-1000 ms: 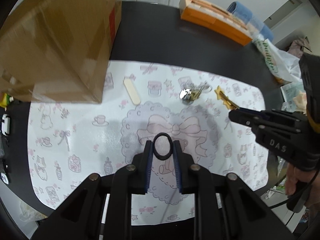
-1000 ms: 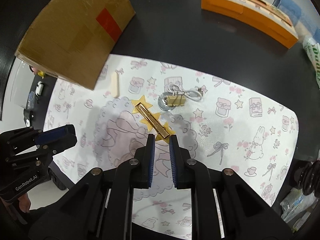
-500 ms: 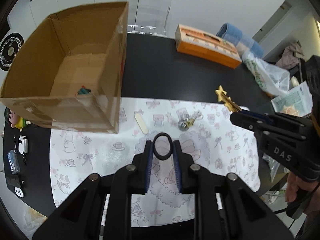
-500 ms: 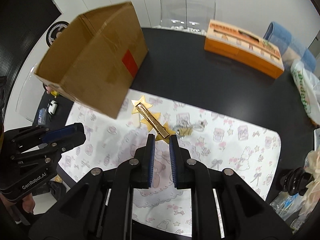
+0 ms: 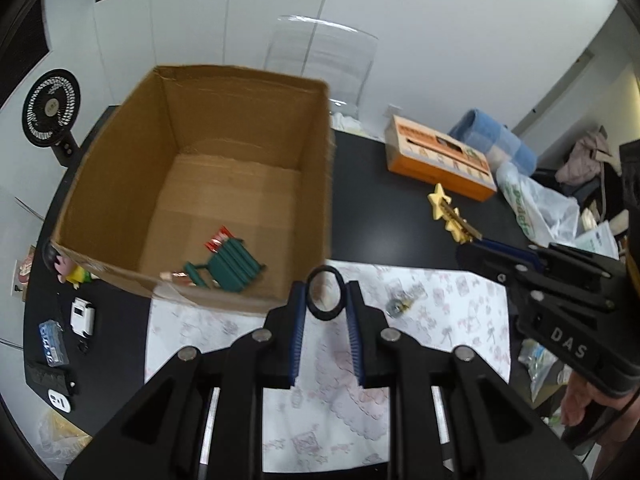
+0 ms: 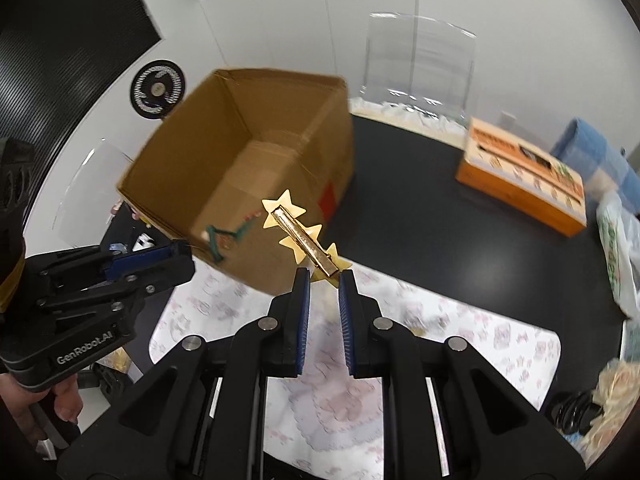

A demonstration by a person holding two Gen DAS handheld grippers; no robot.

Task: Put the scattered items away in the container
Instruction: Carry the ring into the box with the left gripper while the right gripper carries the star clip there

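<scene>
The left tool [image 5: 326,300] is closed on a black hair tie [image 5: 325,294], the ring pinched upright between its blue pads, held above the desk [image 5: 380,188] just beside the near right corner of the open cardboard box [image 5: 248,108]. The right tool [image 6: 324,280] clamps one end of a gold star hair clip [image 6: 302,236] — the clip sticks out forward and up, over the box's near wall in the right wrist view. Inside the box lie a green toy bench [image 5: 226,266] and a red-and-white wrapper [image 5: 218,238]. On the patterned mat [image 5: 440,312] in front of the box a small padlock with keys [image 5: 402,302] remains. An orange carton [image 5: 438,164] sits well apart at the back of the desk.
</scene>
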